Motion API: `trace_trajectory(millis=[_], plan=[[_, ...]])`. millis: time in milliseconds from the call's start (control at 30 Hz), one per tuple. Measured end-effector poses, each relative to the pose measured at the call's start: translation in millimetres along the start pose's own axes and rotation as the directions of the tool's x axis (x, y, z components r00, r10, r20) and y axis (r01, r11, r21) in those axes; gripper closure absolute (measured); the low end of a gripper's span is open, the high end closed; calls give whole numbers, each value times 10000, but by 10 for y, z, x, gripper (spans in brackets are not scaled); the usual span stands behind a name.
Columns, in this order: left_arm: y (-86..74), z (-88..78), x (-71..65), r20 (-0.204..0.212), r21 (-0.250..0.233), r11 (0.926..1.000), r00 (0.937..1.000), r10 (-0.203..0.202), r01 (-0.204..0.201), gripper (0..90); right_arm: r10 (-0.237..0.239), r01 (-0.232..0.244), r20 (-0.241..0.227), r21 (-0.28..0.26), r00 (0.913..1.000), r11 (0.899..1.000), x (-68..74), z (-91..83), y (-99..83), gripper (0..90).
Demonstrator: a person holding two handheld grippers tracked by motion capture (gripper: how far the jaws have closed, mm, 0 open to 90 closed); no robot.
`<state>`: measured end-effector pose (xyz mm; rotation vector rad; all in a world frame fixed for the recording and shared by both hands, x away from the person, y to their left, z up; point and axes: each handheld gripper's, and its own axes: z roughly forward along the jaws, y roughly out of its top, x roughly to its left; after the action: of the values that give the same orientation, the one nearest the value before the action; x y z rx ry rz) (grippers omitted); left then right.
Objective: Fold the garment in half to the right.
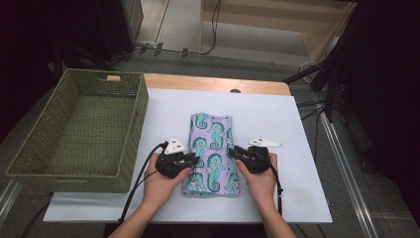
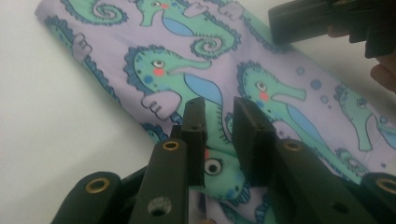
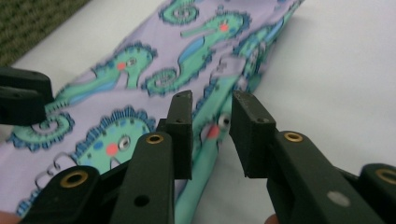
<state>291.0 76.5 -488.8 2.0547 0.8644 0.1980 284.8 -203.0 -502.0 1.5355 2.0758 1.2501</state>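
A folded cloth (image 1: 211, 152) printed with seahorses on lilac lies lengthwise on the white tabletop (image 1: 277, 124), directly between the two hand-held grippers. The left hand-held gripper (image 1: 190, 159) is set at the cloth's left long edge and the right hand-held gripper (image 1: 236, 151) at its right long edge, both toward the end nearer the person.

In the left gripper view the left tool's jaws are seen parted by a narrow gap, with the cloth's edge lying beneath and between them; no pinch on the fabric can be made out. In the right gripper view the right tool's jaws are likewise slightly parted, straddling the folded right edge, and nothing is clamped.

The step in hand is judged to be the grasping of both edges. It is done well if all layers of each folded edge are gathered between the pads before closing, if both grips are taken at matching points along the cloth, and if the tips are kept low against the tabletop so that the bottom layer is not missed.

A green woven basket (image 1: 79, 131) stands beyond the left tool, well apart from the cloth.
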Motion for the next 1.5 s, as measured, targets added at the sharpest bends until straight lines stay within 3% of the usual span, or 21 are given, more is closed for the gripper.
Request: trace_trajectory(millis=[100, 200, 333, 433, 533, 700, 800, 933, 1033, 1133, 1167, 1300, 1500], plan=[[-39, 10, -14, 5, 152, 9999, 10000, -29, 29, 740, 42, -43, 63, 163, 10000, 9999, -8, 28, -64, 707], [-93, 41, -11, -130, 326, 9995, 9999, -40, 45, 748, 175, -175, 13, 369, 9998, 9992, -43, 79, -162, 802], [-123, 69, -6, -100, 366, 9993, 9999, -33, 37, 749, 55, -58, 89, 440, 9999, 9990, -49, 94, -182, 813], [-115, 29, -7, -18, 235, 9997, 10000, -92, 92, 719, -65, 64, 42, 203, 10000, 9998, -41, 56, -179, 790], [-116, -59, -30, 49, -5, 9999, 9999, -108, 108, 661, -107, 108, -111, 77, 9999, 9999, -39, 5, -182, 713], [-145, -147, -35, 398, -294, 9986, 9983, -421, 433, 566, -600, 597, -200, -189, 9980, 9980, -36, -81, -208, 570], [-149, -200, -75, 224, -448, 9985, 9993, -309, 319, 404, -1210, 1192, -500, -392, 9914, 9921, -56, -189, -228, 480], [-158, -249, -132, 437, -493, 9988, 9990, -50, 71, 308, -1199, 1173, -367, -645, 9921, 9910, -47, -294, -247, 378], [-183, -276, -157, 639, -549, 9985, 9980, -21, 56, 185, -1142, 1114, -269, -894, 9931, 9897, -44, -428, -261, 256], [-215, -309, -155, 1080, -701, 9975, 9940, 155, -80, 82, -1236, 1174, -586, -1004, 9906, 9880, -58, -519, -260, 109], [-222, -315, -152, 1191, -740, 9972, 9928, 147, -59, 2, -1295, 1196, -860, -1114, 9878, 9865, -76, -565, -265, 18], [-225, -337, -160, 979, -710, 9975, 9951, 140, -70, 0, -1195, 1049, -1141, -1269, 9863, 9864, -119, -608, -271, 0], [-230, -341, -159, 908, -599, 9977, 9952, 376, -322, 0, -1376, 1283, -652, -1295, 9883, 9832, -142, -620, -273, 0]])
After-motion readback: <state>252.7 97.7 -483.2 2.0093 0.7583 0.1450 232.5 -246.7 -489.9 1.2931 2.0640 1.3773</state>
